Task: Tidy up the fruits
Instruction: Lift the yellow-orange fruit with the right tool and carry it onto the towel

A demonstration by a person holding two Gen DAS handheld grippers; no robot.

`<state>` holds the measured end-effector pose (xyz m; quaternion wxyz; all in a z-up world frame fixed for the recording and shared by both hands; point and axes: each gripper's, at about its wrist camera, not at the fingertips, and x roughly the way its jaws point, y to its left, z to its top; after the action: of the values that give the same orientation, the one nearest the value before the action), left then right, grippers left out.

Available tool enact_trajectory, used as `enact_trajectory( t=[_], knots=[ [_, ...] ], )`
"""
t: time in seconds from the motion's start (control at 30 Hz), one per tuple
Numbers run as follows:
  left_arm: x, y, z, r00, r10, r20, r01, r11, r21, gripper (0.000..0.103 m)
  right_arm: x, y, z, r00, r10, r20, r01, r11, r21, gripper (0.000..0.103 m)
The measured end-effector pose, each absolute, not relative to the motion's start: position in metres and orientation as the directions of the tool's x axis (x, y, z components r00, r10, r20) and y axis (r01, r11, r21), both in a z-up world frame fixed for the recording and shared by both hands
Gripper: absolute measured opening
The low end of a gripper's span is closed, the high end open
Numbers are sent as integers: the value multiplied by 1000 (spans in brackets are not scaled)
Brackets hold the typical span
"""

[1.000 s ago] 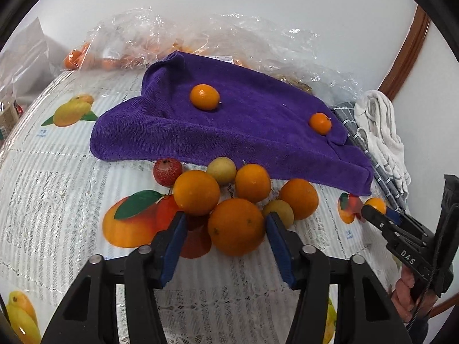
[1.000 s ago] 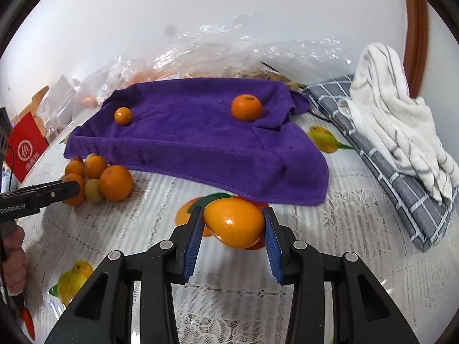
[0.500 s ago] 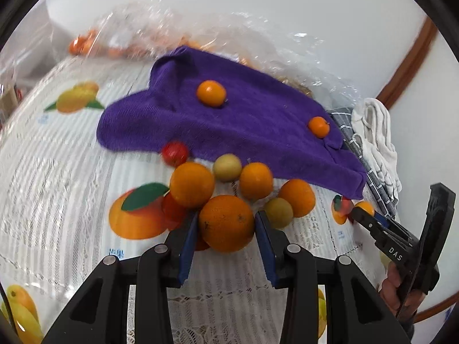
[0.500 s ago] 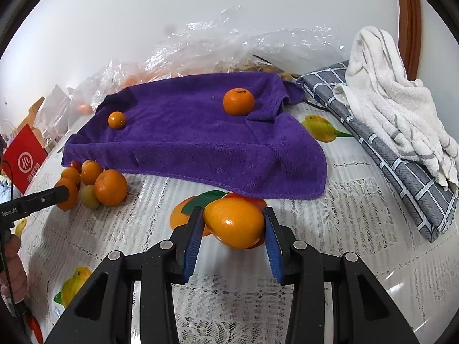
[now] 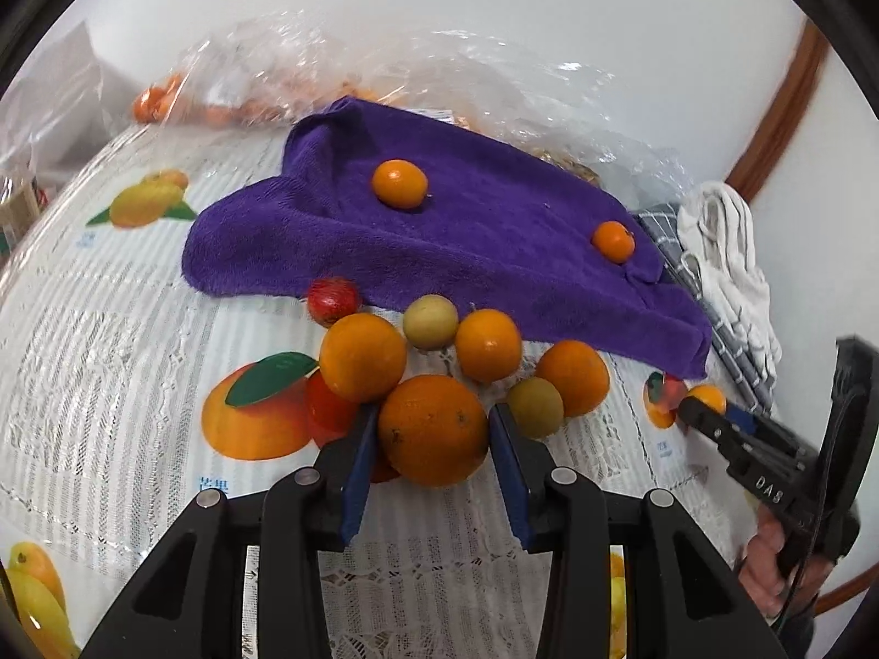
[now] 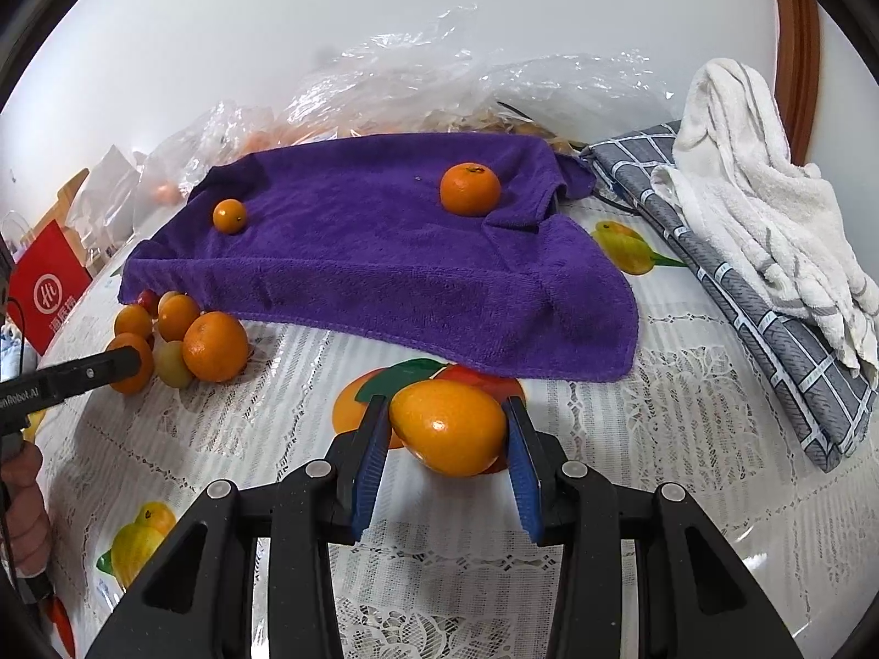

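- The left gripper (image 5: 434, 428) angles down toward the table (image 5: 110, 340) from the near edge, its two blue-padded fingers (image 5: 357, 467) pressed on either side of a large round orange (image 5: 432, 428) at the front of a fruit cluster; its handle shows at the left of the right wrist view, a hand (image 6: 22, 500) wrapped around it.
- That orange is near-spherical, with no clear long axis, and touches a second round orange (image 5: 362, 357) and a small greenish-yellow fruit (image 5: 534, 406).
- The right gripper (image 6: 448, 431) also tilts down and has closed on a glossy, egg-shaped orange-yellow fruit (image 6: 448, 428), pads against both ends.
- This fruit's long axis runs crosswise between the fingers, its narrower end toward the left pad; it sits over a printed fruit picture on the lace-patterned cloth.
- Behind, a rumpled purple towel (image 6: 384, 252) carries two small tangerines, one (image 6: 471, 189) on the right side, one (image 6: 229, 216) on the left.
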<state>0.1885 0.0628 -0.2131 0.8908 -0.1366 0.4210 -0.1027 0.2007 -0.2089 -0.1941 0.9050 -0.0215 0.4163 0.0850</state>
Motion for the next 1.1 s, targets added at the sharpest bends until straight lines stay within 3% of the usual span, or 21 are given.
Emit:
enact_trajectory(
  t=[0.27,0.6,0.8,1.1],
  knots=[
    [176,67,-196,670,-425,-609,163,884,-438,38,198,-206,-193,647,132,-751,-183,983,15,41],
    [175,76,-192,704,-367,-608,107,901,-420,38,196,-210,-191,657,144,-740,-174,984,37,41],
    [177,85,-178,731,-273,-626,38,931,-362,38,193,-212,-175,662,181,-728,-179,981,82,41],
    [199,96,-119,793,-271,-546,61,927,-371,38,223,-200,-124,720,164,-674,-180,983,47,41]
  ],
)
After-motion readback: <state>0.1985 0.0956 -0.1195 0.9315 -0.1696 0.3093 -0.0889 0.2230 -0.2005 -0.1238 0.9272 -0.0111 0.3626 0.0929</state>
